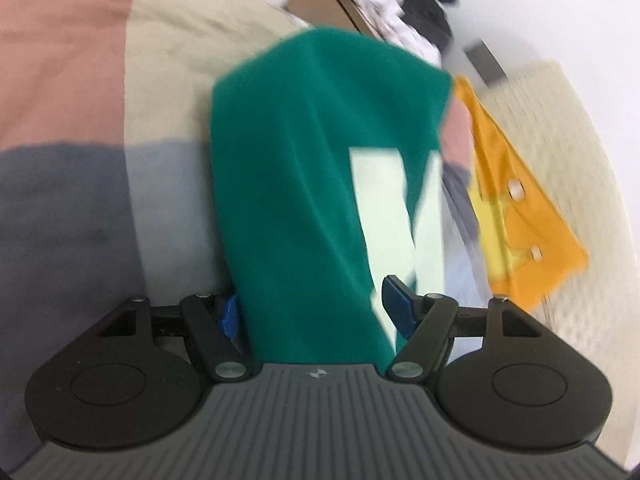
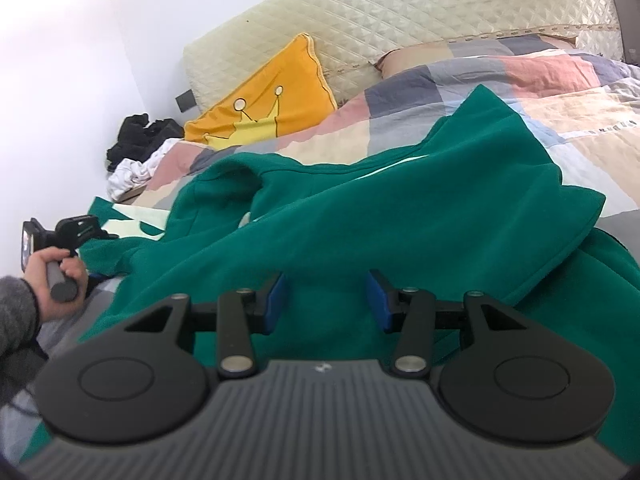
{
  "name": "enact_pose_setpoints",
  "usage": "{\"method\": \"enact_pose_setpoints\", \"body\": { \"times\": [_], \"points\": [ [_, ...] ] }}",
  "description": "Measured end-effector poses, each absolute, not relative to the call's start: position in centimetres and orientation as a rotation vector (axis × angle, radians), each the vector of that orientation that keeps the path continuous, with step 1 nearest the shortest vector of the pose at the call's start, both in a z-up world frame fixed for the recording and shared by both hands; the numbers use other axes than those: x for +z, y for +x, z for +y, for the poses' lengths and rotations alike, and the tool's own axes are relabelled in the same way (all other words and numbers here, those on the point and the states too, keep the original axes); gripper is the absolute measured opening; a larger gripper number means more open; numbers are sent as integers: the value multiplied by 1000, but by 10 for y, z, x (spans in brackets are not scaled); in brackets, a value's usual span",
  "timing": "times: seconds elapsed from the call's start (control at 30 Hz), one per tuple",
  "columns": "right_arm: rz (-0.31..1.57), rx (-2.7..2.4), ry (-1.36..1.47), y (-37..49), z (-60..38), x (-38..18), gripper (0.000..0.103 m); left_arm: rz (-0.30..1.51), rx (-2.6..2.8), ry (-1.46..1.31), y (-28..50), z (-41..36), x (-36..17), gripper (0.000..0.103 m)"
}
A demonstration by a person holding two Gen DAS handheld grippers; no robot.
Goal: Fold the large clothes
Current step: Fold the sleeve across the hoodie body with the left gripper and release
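A big green sweatshirt lies rumpled across a patchwork quilt of pink, grey and cream squares, and it fills most of the near side of the bed. From the right wrist view, its folds run from the near edge up toward the far right, where one edge hangs over the quilt.

The right gripper sits low over the near part of the sweatshirt. Its blue pads stand apart with green cloth lying under the gap; I cannot tell whether the pads touch the fabric, and they are not pinching it.

Over at the left, a hand in a grey sleeve grips the handle of the left gripper at the left edge of the sweatshirt, beside a pale printed patch.

From the left wrist view, which is blurred, the left gripper has its jaws spread wide. A strip of the sweatshirt with a large white letter on it runs between them and away from the camera. One blue pad shows clear on the right; the left one is mostly hidden behind the cloth, so I cannot tell if it touches.

A yellow cushion with a crown drawing leans against the quilted cream headboard at the far side. A dark heap of clothes lies in the far left corner by the wall.
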State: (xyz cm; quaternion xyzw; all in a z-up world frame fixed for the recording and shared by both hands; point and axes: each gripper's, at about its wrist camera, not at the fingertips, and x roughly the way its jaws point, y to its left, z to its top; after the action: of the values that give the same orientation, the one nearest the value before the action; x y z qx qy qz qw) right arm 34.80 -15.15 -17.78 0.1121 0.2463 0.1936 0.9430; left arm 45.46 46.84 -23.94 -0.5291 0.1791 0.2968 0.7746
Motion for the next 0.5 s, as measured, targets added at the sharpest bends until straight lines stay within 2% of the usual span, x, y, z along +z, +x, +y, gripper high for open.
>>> {"method": "enact_pose_setpoints", "body": {
  "times": [0.1, 0.2, 0.27, 0.3, 0.33, 0.5],
  "points": [
    [506, 380, 208, 352, -149, -180, 48, 379, 721, -1119, 470, 482, -239, 71],
    [513, 370, 211, 356, -148, -180, 48, 455, 779, -1006, 490, 488, -232, 53],
    [522, 365, 214, 358, -149, -180, 48, 517, 798, -925, 503, 488, -225, 34],
    [524, 366, 214, 358, -150, -179, 48, 531, 791, -898, 508, 488, -222, 28],
    [525, 366, 211, 358, -150, -179, 48, 542, 781, -863, 513, 487, -216, 16],
    [556, 355, 241, 359, -156, -172, 47, 542, 805, -636, 525, 463, -169, 9]
  ]
}}
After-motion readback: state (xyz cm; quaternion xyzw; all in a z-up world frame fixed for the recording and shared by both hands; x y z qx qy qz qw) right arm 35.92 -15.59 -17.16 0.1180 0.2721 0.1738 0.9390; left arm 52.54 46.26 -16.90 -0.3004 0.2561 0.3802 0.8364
